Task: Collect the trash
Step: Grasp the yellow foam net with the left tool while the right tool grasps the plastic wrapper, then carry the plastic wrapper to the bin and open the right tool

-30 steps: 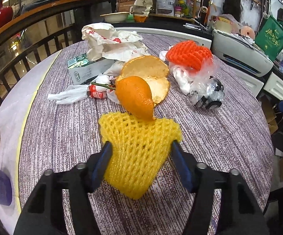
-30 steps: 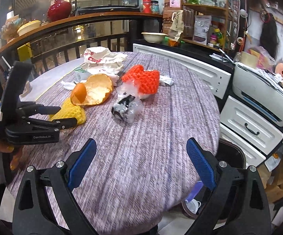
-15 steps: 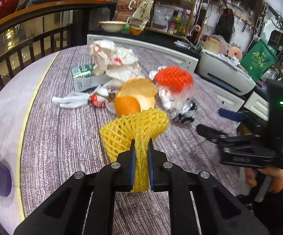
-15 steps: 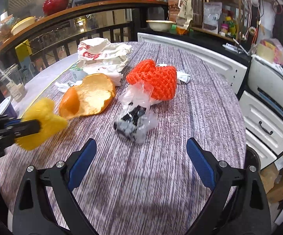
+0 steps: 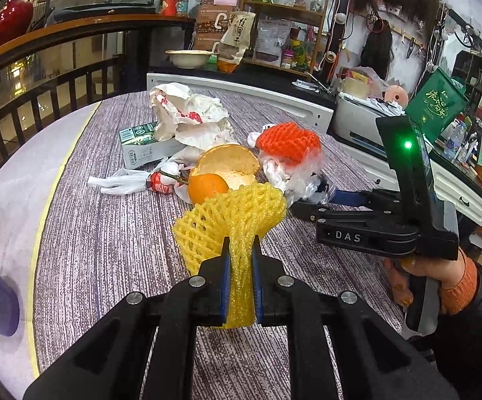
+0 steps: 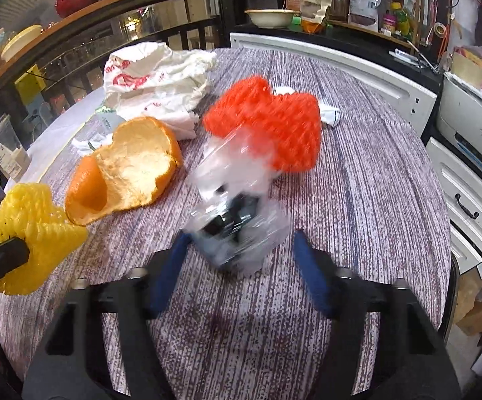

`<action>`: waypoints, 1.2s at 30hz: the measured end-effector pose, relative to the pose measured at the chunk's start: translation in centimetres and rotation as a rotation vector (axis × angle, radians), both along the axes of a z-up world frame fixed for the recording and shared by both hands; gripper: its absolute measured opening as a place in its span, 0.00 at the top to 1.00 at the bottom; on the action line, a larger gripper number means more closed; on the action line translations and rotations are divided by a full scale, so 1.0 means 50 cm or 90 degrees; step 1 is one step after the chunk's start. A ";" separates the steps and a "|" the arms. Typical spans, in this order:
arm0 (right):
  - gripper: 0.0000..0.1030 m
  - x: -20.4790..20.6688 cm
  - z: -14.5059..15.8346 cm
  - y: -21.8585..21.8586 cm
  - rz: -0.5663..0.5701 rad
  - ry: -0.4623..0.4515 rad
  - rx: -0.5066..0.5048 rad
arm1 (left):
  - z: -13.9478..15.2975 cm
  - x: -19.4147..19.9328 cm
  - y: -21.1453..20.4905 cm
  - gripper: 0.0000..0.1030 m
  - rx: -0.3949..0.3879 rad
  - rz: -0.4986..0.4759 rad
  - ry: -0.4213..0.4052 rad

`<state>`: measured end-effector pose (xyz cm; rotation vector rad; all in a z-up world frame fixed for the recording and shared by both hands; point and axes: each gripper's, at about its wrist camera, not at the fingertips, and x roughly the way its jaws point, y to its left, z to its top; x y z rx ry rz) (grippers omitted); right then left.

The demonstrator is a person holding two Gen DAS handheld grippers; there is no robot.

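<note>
- Left tongs [image 5: 240,271]: clamped nearly shut on the pinched neck of a yellow foam fruit-net sleeve [image 5: 231,220], held clear above the round purple woven-cloth surface [image 5: 107,240].
- Right tongs [image 6: 241,266]: part open and closing, straddling a crumpled clear plastic bag with dark contents [image 6: 237,226]. The pads look not yet pressed on it; blur leaves contact uncertain.
- Risk: the film is slick and puffy. If the pads catch only loose plastic, the dark load could sag out or the bag could tear on lifting.
- Risk: an orange-red foam fruit-net sleeve [image 6: 274,123] sits touching the bag at its 12 o'clock. It may be dragged along, or tumble off the surface edge at 3 o'clock.
- Risk: the yellow sleeve is held by a thin squeezed strip; a jerk could let it slip.
- Remaining trash: hollow orange peel halves [image 6: 131,170] at 10 o'clock of the bag, and a crumpled white paper bag with red print [image 6: 154,83] at 11 o'clock.
- Containers: the clear bag holds something black, unidentifiable. A green-and-white carton [image 5: 147,146] lies beside the paper bag, contents hidden. No bin is visible in either view.
</note>
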<state>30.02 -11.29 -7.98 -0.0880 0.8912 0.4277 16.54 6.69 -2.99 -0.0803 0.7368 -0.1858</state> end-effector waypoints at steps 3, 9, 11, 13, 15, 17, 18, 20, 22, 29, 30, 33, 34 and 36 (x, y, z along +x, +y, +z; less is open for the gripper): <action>0.60 -0.007 0.000 -0.010 -0.001 0.002 0.012 | -0.007 0.002 -0.006 0.89 0.001 -0.006 0.005; 0.64 -0.036 0.009 -0.022 0.015 -0.001 0.025 | -0.014 -0.002 -0.015 0.89 0.001 -0.013 0.007; 0.64 -0.054 0.019 -0.031 0.026 -0.007 0.029 | -0.014 -0.004 -0.020 0.89 -0.001 -0.018 0.006; 0.64 -0.072 0.026 -0.041 0.033 -0.016 0.029 | -0.014 -0.005 -0.026 0.89 -0.002 -0.022 0.005; 0.64 -0.093 0.033 -0.056 0.037 -0.024 0.026 | -0.016 -0.008 -0.035 0.89 -0.004 -0.029 0.004; 0.64 -0.108 0.036 -0.075 0.037 -0.029 0.027 | -0.019 -0.011 -0.046 0.89 -0.004 -0.035 0.004; 0.64 -0.116 0.038 -0.085 0.037 -0.032 0.027 | -0.020 -0.012 -0.050 0.89 -0.004 -0.037 0.003; 0.64 -0.133 0.042 -0.109 0.034 -0.039 0.026 | -0.019 -0.015 -0.059 0.89 -0.005 -0.041 0.000; 0.64 -0.146 0.043 -0.133 0.028 -0.045 0.024 | -0.015 -0.020 -0.067 0.89 -0.008 -0.045 -0.005; 0.64 -0.183 0.062 -0.228 -0.024 -0.086 0.023 | -0.006 -0.026 -0.107 0.89 -0.004 -0.064 -0.019; 0.64 -0.185 0.066 -0.241 -0.035 -0.095 0.020 | -0.005 -0.026 -0.115 0.89 -0.003 -0.068 -0.020; 0.64 -0.182 0.070 -0.283 -0.069 -0.105 0.023 | -0.001 -0.028 -0.135 0.89 -0.003 -0.079 -0.023; 0.64 -0.180 0.069 -0.301 -0.083 -0.106 0.026 | 0.002 -0.029 -0.143 0.89 -0.002 -0.084 -0.027; 0.64 -0.177 0.066 -0.334 -0.107 -0.107 0.027 | 0.007 -0.031 -0.157 0.89 0.000 -0.091 -0.033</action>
